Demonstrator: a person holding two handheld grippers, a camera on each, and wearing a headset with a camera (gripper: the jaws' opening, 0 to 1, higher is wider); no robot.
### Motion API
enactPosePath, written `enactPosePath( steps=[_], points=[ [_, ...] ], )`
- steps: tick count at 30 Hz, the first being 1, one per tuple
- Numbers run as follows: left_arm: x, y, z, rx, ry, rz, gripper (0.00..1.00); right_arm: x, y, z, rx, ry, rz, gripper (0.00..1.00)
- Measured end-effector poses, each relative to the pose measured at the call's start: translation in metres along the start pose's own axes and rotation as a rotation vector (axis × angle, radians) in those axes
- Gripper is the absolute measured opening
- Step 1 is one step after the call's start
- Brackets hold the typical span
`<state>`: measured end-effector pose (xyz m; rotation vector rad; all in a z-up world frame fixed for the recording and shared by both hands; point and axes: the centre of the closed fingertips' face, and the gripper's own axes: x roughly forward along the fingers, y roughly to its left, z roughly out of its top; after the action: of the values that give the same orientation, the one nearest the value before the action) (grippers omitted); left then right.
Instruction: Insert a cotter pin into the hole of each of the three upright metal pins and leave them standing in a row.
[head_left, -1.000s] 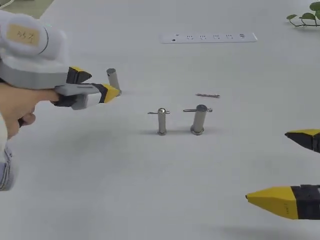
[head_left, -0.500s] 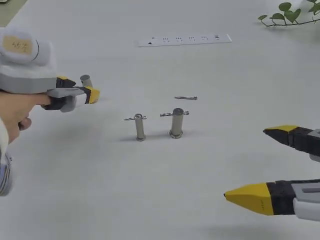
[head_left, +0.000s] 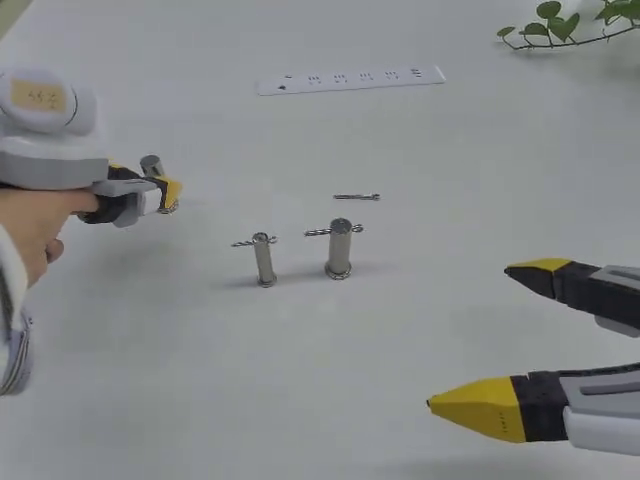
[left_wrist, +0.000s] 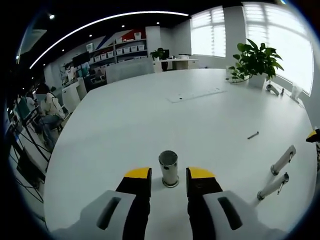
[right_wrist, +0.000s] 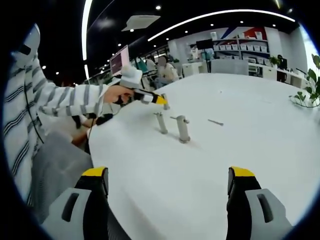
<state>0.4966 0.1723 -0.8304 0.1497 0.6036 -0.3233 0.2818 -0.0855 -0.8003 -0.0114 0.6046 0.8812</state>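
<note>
My white bench (head_left: 300, 380) runs out into an open office. The left gripper (left_wrist: 169, 176) has its jaws part open and empty, with the bare metal pin (left_wrist: 168, 165) upright at 12 o'clock in the gap between the tips, clear on both sides. The two fitted pins (head_left: 264, 259) stand off at 3 o'clock. The loose cotter pin (head_left: 357, 197) lies flat and crosswise beyond them, at about 11 o'clock from my right gripper (head_left: 475, 338), whose jaws are wide and empty. I judge that one the nearer to fetch it.

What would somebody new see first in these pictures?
Mid-table, a thin pin and a thick pin stand side by side, each with a cotter pin through its top. At the left, the left tool straddles a third pin; at the lower right, the right tool gapes wide, yellow-tipped.
</note>
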Motion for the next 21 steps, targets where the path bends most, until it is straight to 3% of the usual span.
enactPosePath(
  steps=[8,14,19,21],
  points=[
    [0.0028,0.0029,-0.0016,-0.002,0.003,0.022,0.18,0.0003,0.0004,-0.0006,0.019,-0.010,-0.005,1.00],
    [0.0054,-0.0025,0.0011,0.010,-0.004,0.001,0.12,-0.0019,-0.0002,-0.0019,0.027,-0.015,-0.015,1.00],
    [0.0056,-0.0024,0.0014,-0.036,-0.008,-0.012,0.12,-0.0033,-0.0006,-0.0052,0.030,-0.004,-0.024,1.00],
    [0.0055,-0.0027,0.0015,-0.019,-0.011,-0.011,0.12,-0.0044,-0.0010,-0.0049,0.035,-0.010,-0.029,1.00]
  ],
)
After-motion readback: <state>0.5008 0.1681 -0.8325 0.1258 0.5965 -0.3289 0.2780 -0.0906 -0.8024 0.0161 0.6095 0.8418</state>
